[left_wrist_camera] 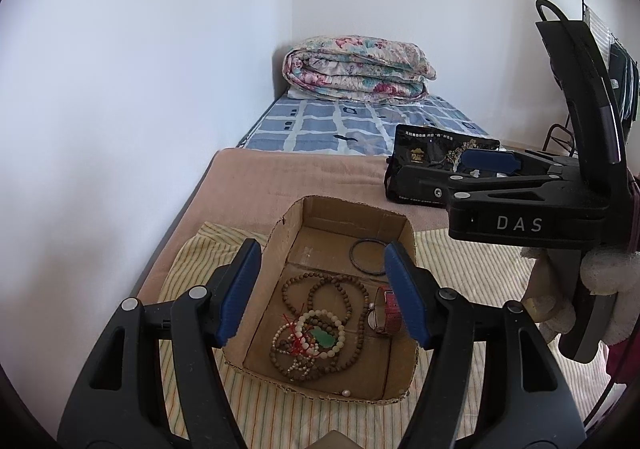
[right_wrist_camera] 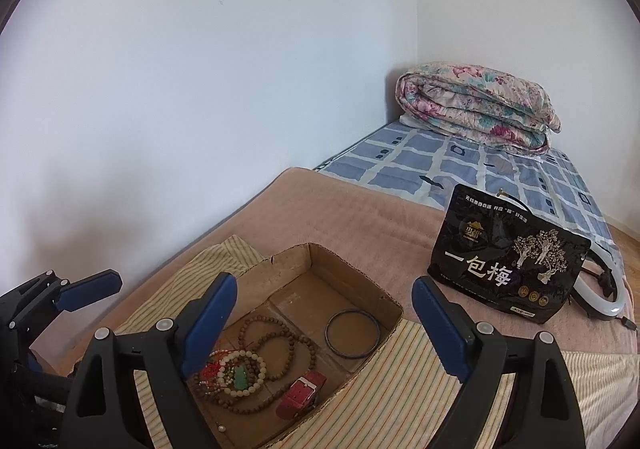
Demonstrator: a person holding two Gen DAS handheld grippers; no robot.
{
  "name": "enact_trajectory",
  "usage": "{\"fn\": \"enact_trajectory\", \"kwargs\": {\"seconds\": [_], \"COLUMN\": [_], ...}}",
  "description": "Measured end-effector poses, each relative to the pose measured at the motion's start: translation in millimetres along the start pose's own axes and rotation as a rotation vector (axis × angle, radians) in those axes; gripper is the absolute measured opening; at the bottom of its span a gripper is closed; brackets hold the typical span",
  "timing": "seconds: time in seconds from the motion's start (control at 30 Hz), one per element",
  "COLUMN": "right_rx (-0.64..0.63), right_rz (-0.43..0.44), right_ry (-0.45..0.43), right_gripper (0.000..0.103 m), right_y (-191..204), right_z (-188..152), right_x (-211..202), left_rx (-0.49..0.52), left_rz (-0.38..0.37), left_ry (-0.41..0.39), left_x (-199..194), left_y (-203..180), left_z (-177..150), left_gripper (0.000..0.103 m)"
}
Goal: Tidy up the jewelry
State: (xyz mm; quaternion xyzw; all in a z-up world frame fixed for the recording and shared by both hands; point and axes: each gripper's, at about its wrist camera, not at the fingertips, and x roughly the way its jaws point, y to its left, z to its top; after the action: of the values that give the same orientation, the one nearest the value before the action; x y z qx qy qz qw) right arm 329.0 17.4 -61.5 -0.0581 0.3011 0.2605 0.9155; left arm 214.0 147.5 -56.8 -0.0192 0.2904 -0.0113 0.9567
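Cardboard box [left_wrist_camera: 400, 227], open-topped, rests on a striped cloth [left_wrist_camera: 472, 269] laid over a pink blanket [left_wrist_camera: 280, 177] on the bed. All jewelry lies on the box floor.

Left wrist view:
- Left gripper [left_wrist_camera: 322, 291]: jaws spread wide, holding nothing, positioned above the box with one blue pad at each side of the opening.
- Brown bead strand [left_wrist_camera: 352, 289]: coiled in loops at the centre of the floor.
- White bead bracelet [left_wrist_camera: 322, 333] with a green pendant [left_wrist_camera: 325, 337] and red cord [left_wrist_camera: 298, 333]: lies on top of the brown coils, toward 6 o'clock in the box.
- Dark bangle [left_wrist_camera: 370, 257]: flat on the floor at 12 o'clock, apart from the beads.
- Red watch [left_wrist_camera: 388, 311]: at 3 o'clock of the bead pile, partly hidden behind the right-hand finger.
- Single pearl [left_wrist_camera: 345, 393]: beside the near wall at 6 o'clock.
- Right gripper [left_wrist_camera: 492, 165]: enters at 3 o'clock of the frame, seen side-on, above the blanket.

Right wrist view:
- Right gripper [right_wrist_camera: 324, 319]: jaws apart, empty, above the box's right half and the cloth.
- Left gripper: visible at 9 o'clock of the frame, fingers parted.
- Black pouch [right_wrist_camera: 508, 261] with printed characters: upright on the blanket at 2 o'clock of the box, well apart from it.
- White ring light [right_wrist_camera: 612, 297]: lies just behind the pouch.
- Folded floral quilt [right_wrist_camera: 476, 105]: at the far end of the bed on a blue checked sheet [right_wrist_camera: 440, 165].
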Motion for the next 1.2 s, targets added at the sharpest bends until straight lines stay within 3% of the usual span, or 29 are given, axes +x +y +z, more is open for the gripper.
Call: {"fn": "enact_trajectory", "kwargs": {"seconds": [0.53,0.67,0.83,0.97,1.2], "right_rx": [0.027,0.037,0.064,0.077,0.078], "right_rz": [-0.011,-0.038,-0.06,-0.073,-0.099], "right_ry": [-0.079,-0.101,-0.118,-0.126,-0.115], "right_gripper": [0.093,0.096,0.097,0.099,0.103], "right_y": [-16,-27,-41,-47,-47], "right_z": [-7,-14,-25,-36,-59], "right_x": [-89,-115,-145,-165,-188], "left_rx": [0.045,0.046,0.055,0.06,0.086], "left_rz": [0.024,0.033,0.039,0.043,0.062], "left_ry": [-0.076,-0.1,-0.108,-0.113,-0.113], "left_x": [-72,-94,-117,-133,-155], "left_y": [-35,-45,-58,-67,-85], "left_z": [5,4,2,-2,-13], "left_gripper": [0.066,0.079,0.079,0.089,0.091]}}
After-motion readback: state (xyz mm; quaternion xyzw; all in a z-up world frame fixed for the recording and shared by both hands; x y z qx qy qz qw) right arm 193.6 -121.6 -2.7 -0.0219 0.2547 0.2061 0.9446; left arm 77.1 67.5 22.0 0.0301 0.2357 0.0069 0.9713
